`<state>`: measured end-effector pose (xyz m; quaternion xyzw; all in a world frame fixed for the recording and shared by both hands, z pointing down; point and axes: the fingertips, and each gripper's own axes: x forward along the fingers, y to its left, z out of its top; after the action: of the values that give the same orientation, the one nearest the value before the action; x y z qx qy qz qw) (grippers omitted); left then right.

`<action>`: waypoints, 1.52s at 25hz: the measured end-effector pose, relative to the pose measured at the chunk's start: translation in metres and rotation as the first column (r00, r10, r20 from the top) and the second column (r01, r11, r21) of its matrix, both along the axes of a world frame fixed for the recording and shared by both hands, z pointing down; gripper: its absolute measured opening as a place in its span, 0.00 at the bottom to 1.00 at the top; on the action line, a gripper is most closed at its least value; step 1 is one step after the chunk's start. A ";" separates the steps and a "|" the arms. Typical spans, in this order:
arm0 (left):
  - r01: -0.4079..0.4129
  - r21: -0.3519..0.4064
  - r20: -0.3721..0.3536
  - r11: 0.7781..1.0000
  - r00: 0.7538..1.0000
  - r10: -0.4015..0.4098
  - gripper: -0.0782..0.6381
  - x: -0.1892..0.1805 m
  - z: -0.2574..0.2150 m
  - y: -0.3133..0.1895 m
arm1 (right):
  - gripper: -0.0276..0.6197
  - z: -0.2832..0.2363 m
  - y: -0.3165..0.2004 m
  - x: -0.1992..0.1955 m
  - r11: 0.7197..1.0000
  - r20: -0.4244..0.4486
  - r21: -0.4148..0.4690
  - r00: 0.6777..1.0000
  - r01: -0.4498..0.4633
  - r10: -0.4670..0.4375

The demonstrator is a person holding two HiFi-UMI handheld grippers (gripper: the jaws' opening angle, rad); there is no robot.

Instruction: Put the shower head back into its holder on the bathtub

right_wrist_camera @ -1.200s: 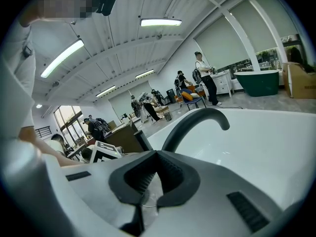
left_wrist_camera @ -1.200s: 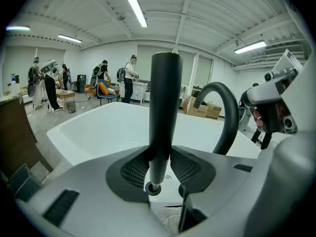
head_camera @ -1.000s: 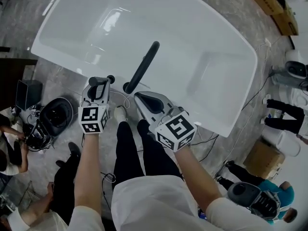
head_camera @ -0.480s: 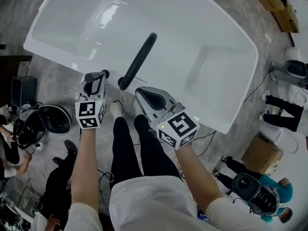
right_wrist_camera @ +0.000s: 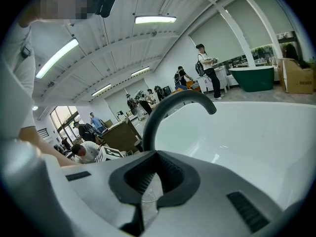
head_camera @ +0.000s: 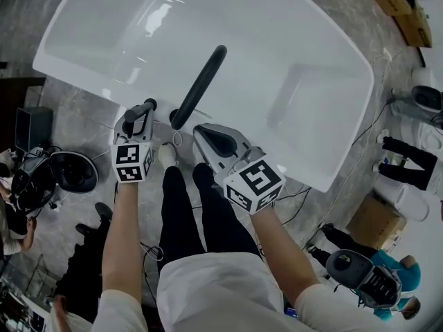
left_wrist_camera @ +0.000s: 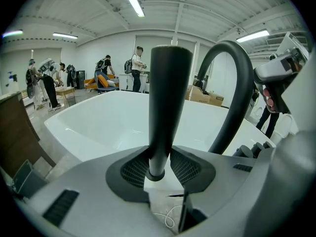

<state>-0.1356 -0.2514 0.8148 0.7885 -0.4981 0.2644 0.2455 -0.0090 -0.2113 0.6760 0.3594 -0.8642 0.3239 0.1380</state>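
Where the black curved spout (head_camera: 201,85) rises from the near rim of the white bathtub (head_camera: 104,26), both grippers sit just short of it on the person's side; left gripper (head_camera: 141,116) just left of the spout's foot, right gripper (head_camera: 206,134) just right of it, the foot between the two. Left jaws clamped on the shower head (left_wrist_camera: 168,102), a plain black stick-shaped handset; pads press its lower end from both sides, and it stands upright out of the grip, its blunt top about as high in the left gripper view as the spout's arch. Handset close beside the spout but apart from it, seated in nothing; its bottom end shows free just below the pads. Small dark knobs (left_wrist_camera: 253,149) on the rim at the spout's foot, right of the handset; which of them is the holder I cannot tell. Right jaws narrow, a slim gap of light between the pads, nothing in it; the spout arches up beyond them and out over the basin. A marker cube (head_camera: 133,164) rides behind each gripper, nearer the person than the spout. Black-trousered legs (head_camera: 183,213) stand below the spout's foot on grey mottled floor (head_camera: 83,126); a thin white cable (left_wrist_camera: 170,215) loops on the floor there. Far beyond the spout, across the tub, several people (left_wrist_camera: 138,63) stand under strip lights (left_wrist_camera: 132,0).
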 end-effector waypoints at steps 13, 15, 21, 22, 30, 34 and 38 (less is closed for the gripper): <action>0.016 -0.048 -0.025 0.999 1.000 -0.017 0.30 -0.002 0.011 0.004 | 0.06 -0.003 0.004 -0.022 0.999 0.013 0.017 0.999 0.029 -0.029; 0.010 -0.053 -0.025 0.999 1.000 -0.011 0.30 0.000 0.011 0.004 | 0.06 -0.004 0.006 -0.025 0.999 0.007 0.023 0.999 0.041 -0.041; 0.007 -0.087 -0.034 0.996 0.999 -0.010 0.38 -0.001 0.013 0.011 | 0.07 -0.007 0.009 -0.031 0.998 0.001 0.030 0.999 0.054 -0.054; 0.006 -0.089 -0.033 0.996 0.999 -0.009 0.38 -0.002 0.011 0.013 | 0.07 -0.009 0.010 -0.033 0.998 0.000 0.033 0.998 0.057 -0.057; 0.019 -0.074 -0.029 0.997 0.999 -0.021 0.38 -0.004 -0.016 0.036 | 0.06 -0.032 0.025 -0.036 0.992 -0.008 0.088 0.996 0.087 -0.087; 0.040 -0.054 -0.035 0.998 0.998 -0.042 0.38 -0.009 -0.043 0.042 | 0.06 -0.051 0.028 -0.041 0.987 -0.014 0.119 0.995 0.104 -0.103; 0.069 -0.026 -0.073 0.997 0.995 -0.070 0.33 -0.015 -0.075 0.047 | 0.06 -0.068 0.029 -0.046 0.984 -0.015 0.140 0.994 0.111 -0.110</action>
<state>-0.1511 -0.2040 0.7395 0.7770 -0.5126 0.2321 0.2822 -0.0547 -0.1822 0.6081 0.3209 -0.9030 0.2529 0.1333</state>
